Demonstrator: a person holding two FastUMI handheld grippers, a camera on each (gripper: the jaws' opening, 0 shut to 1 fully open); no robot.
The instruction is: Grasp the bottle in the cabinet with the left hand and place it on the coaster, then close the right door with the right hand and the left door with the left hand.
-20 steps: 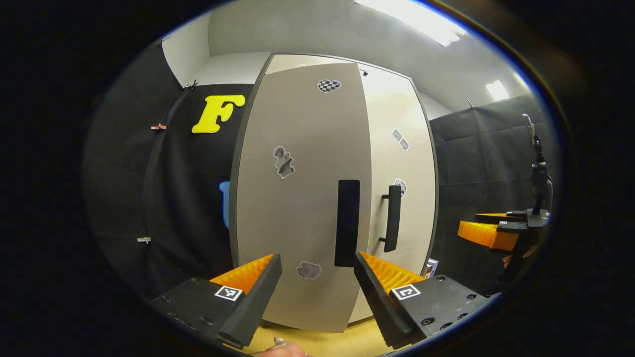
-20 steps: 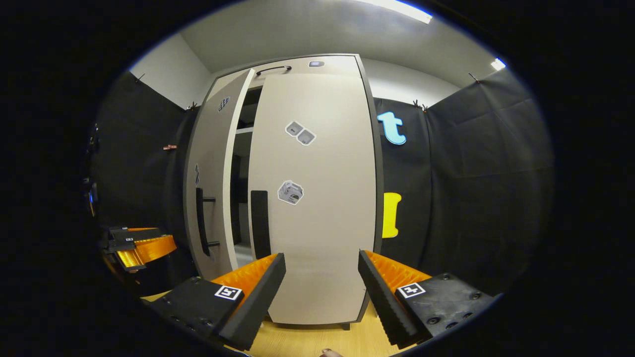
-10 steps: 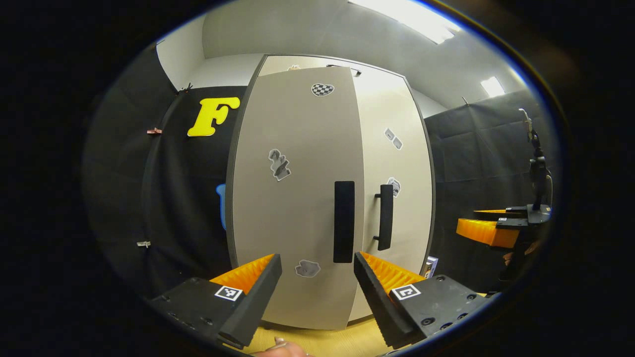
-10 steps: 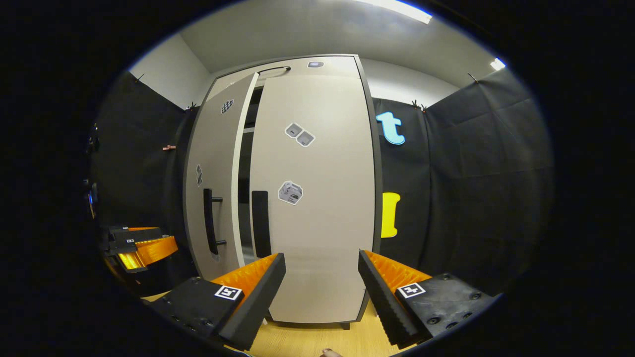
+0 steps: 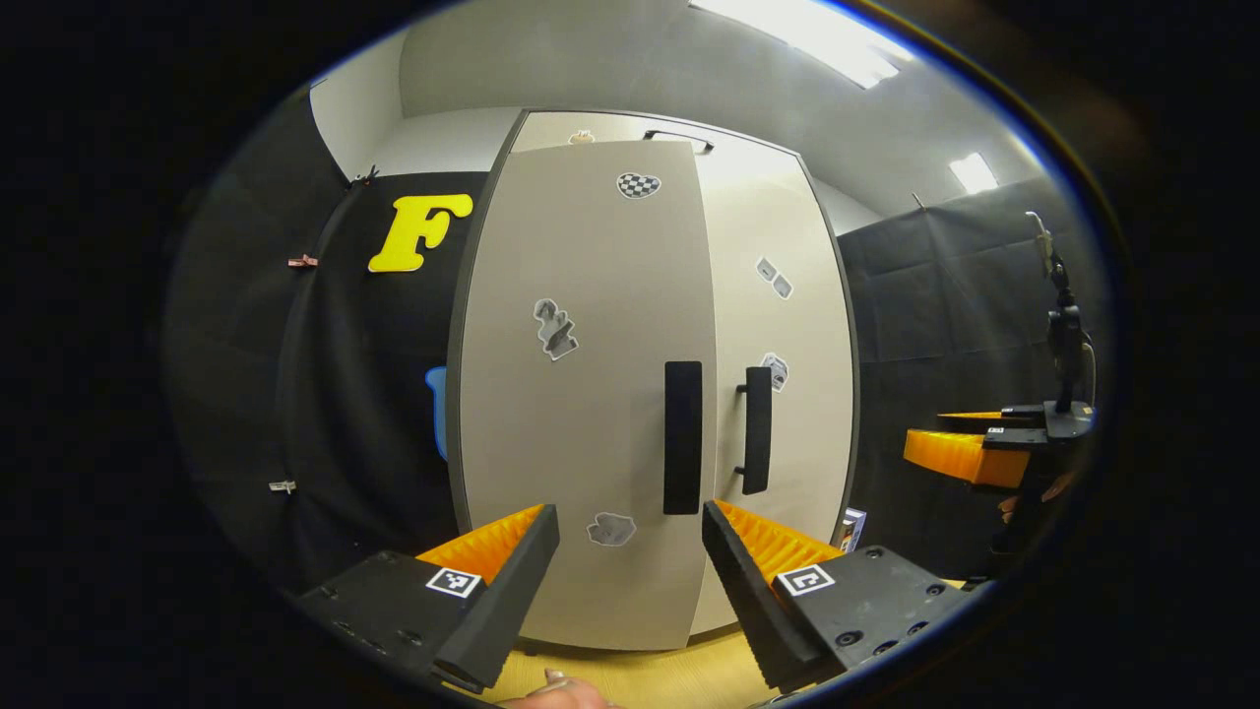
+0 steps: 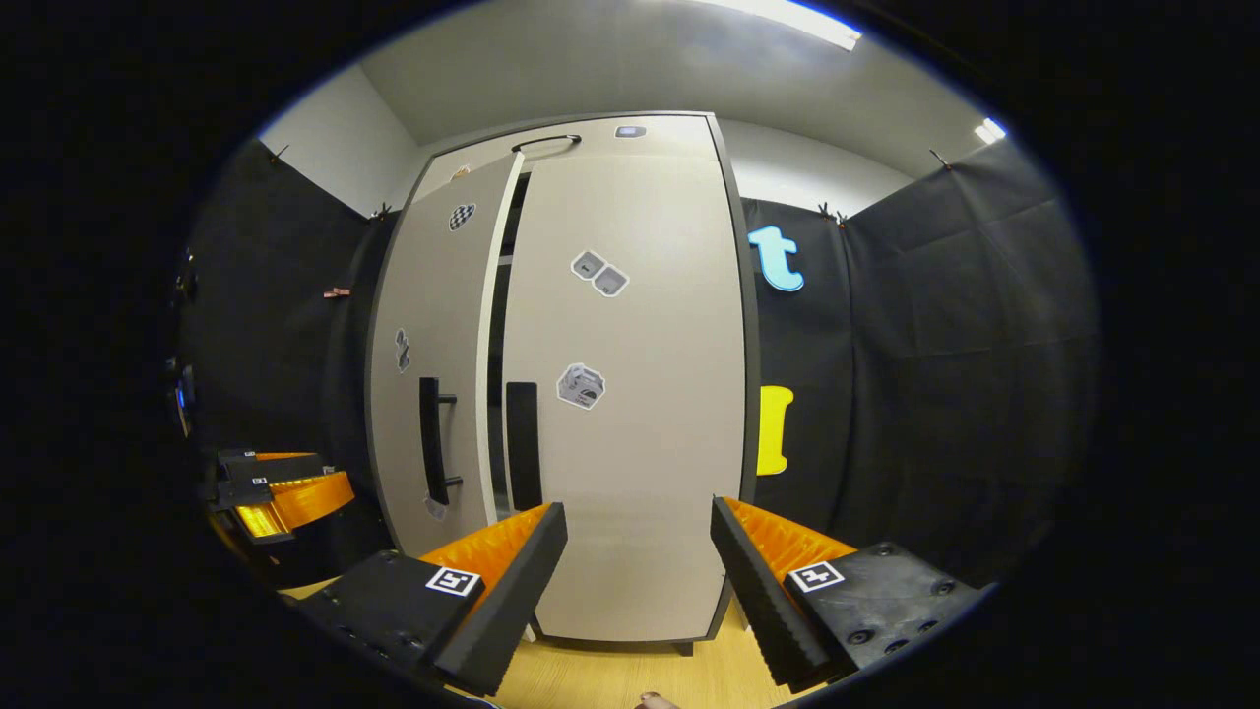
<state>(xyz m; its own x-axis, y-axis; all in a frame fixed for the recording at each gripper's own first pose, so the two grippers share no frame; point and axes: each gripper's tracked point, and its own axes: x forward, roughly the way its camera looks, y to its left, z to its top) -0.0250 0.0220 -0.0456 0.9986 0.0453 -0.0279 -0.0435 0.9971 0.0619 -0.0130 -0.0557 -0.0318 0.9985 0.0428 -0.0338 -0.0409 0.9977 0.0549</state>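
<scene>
Right gripper view: cabinet [image 6: 630, 394], right door [image 6: 630, 443] shut, left door [image 6: 433, 394] ajar, a narrow gap between them. Rigid hinged panel, likely light; push near its bar handle [image 6: 430, 440]. Left gripper [image 5: 630, 551] fingers wide apart, empty. Right gripper [image 6: 638, 551] likewise. Nothing blocks the swing. Stickers on doors.
</scene>
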